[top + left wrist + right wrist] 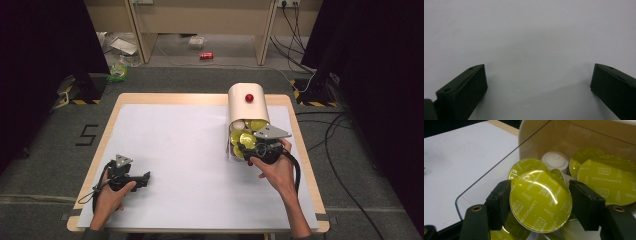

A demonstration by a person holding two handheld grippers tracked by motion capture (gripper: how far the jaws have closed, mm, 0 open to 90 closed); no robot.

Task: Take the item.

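A yellow-green foil-topped coffee capsule (540,201) printed "CAPPUCCINO" sits between the two black jaws of the right gripper (540,205), foil face toward the camera; the left jaw touches its rim, while the right jaw stands just beside the rim, so whether the pinch is complete cannot be told. The capsule is at the mouth of a cream-coloured dispenser (247,105) with a red knob (249,98), which lies near the far right corner of the worktop (175,165), its open end facing the near edge. A clear plastic tray (486,182) juts out from that opening, and more capsules lie in it: one right behind the held capsule (524,167), two overlapping ones deeper inside (609,180), and a white capsule (555,161) turned base-outward between them. In the high view the right gripper (257,147) rests against this opening, held by the person's right hand (275,167). Well apart, near the near left corner, the left gripper (142,179) hovers low over the bare white worktop, its jaws spread wide with nothing between them.
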